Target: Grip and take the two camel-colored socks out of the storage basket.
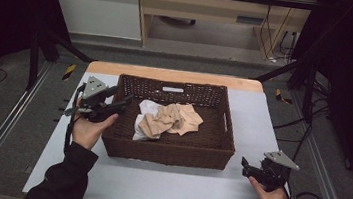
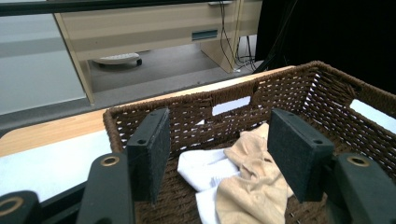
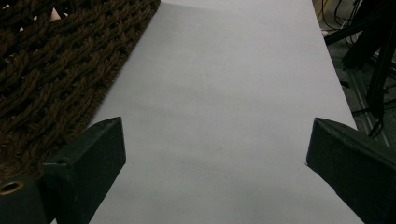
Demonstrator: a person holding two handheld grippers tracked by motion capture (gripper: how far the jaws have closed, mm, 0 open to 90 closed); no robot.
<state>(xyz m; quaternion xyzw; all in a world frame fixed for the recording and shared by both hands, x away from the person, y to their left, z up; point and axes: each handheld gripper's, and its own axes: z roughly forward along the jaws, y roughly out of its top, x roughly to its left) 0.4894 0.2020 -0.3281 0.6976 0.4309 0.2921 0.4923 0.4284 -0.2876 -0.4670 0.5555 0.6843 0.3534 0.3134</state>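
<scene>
left hand-held gripper [image 1: 122,104]: jaws apart, empty | beige cloth [image 1: 172,119]: in basket [image 1: 168,151], apparently just beyond

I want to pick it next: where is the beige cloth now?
In the high view the beige cloth lies inside the brown basket, near its middle, overlapping a white cloth.

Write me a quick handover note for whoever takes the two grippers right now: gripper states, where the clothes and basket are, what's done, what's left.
Left gripper: open, empty, at the left rim of the wicker basket, aimed at the clothes.
Right gripper: open, empty, over the bare table right of the basket.
Things: beige cloth crumpled on top of the white cloth, both inside the basket.
Done: nothing gripped yet.
Left: probably reach in with the left gripper and grasp a cloth.
</scene>
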